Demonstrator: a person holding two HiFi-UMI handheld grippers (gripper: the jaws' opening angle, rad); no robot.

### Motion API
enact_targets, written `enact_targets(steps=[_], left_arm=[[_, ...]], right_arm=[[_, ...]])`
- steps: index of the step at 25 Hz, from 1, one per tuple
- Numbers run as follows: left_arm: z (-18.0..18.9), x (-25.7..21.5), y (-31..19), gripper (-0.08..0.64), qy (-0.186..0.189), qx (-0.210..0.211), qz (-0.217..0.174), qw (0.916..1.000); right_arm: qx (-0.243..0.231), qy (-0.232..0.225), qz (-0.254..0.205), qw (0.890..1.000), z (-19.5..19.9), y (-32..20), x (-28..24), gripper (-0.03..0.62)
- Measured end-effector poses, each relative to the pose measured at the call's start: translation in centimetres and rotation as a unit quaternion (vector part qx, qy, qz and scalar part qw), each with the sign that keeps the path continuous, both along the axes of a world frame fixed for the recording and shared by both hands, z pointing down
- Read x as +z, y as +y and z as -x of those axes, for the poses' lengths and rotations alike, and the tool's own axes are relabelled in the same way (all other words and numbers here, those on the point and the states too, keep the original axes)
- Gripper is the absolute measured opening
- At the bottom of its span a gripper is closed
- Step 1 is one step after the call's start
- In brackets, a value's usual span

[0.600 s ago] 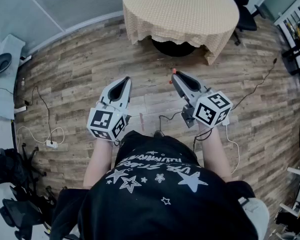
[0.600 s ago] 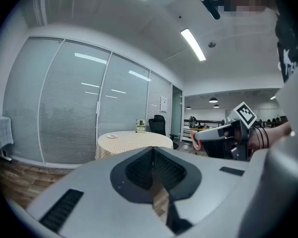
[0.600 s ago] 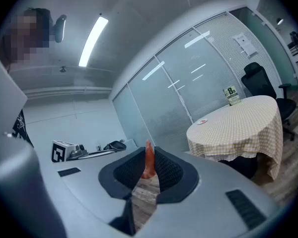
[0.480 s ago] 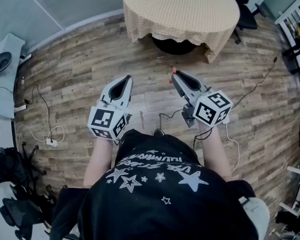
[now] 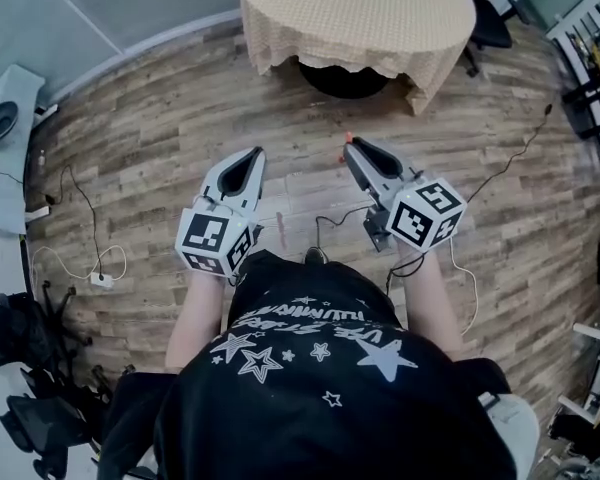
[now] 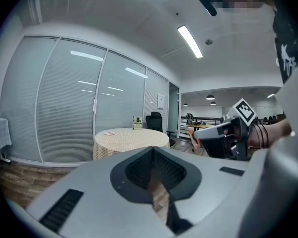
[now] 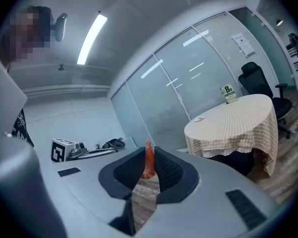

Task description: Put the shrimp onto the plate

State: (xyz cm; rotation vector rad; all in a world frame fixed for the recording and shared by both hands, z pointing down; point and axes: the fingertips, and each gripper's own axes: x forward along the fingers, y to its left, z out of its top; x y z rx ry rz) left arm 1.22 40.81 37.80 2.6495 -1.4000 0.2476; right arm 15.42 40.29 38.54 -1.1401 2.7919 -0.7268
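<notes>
Shrimp sits pinched in the right tool, held in the air above the wooden floor. It is well apart from the round cloth-covered counter and the small plate near that counter's rim. Its long axis runs along the jaws, the narrow orange end poking past their tips toward the counter. It looks light, probably softish and a little slippery — a mid-body grip with a moderate squeeze should suit it. The left tool is pressed together with nothing in it.
</notes>
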Motion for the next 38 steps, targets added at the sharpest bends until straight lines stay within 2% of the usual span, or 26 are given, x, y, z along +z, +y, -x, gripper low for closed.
enact_targets(steps=[3,7,10,16,20,27,32,38], left_arm=[[-0.1,0.0,0.2,0.008,-0.001,-0.003,0.001,1.0000],[0.3,0.0,0.5,0.008,-0.001,-0.028,-0.001,0.9996],[0.5,-0.1,0.7,0.008,-0.002,-0.041,0.002,0.9992],[1.2,1.0,1.2,0.008,-0.017,-0.041,0.016,0.9989],[2.6,2.2,0.3,0.008,-0.010,-0.051,0.032,0.9982],[4.4,2.1,-3.3,0.008,-0.005,-0.038,0.024,0.9990],[6.6,2.9,-7.8,0.008,0.019,-0.040,0.036,0.9984],[8.3,3.1,-13.1,0.008,0.028,-0.024,0.038,0.9986]], right_arm=[[-0.007,0.006,-0.014,1.000,0.1,0.2,-0.2,0.061],[-0.032,0.011,-0.036,0.999,0.8,1.1,-0.9,0.062],[-0.039,0.001,-0.028,0.999,0.9,1.1,-0.5,0.061],[-0.043,-0.016,-0.001,0.999,1.7,0.0,1.0,0.062],[-0.045,-0.016,0.014,0.999,2.7,-0.7,1.9,0.061],[-0.031,-0.014,0.029,0.999,4.2,-3.5,2.1,0.061],[-0.021,0.001,0.033,0.999,5.5,-6.7,2.4,0.061],[0.006,0.003,0.046,0.999,6.4,-11.3,2.6,0.061]])
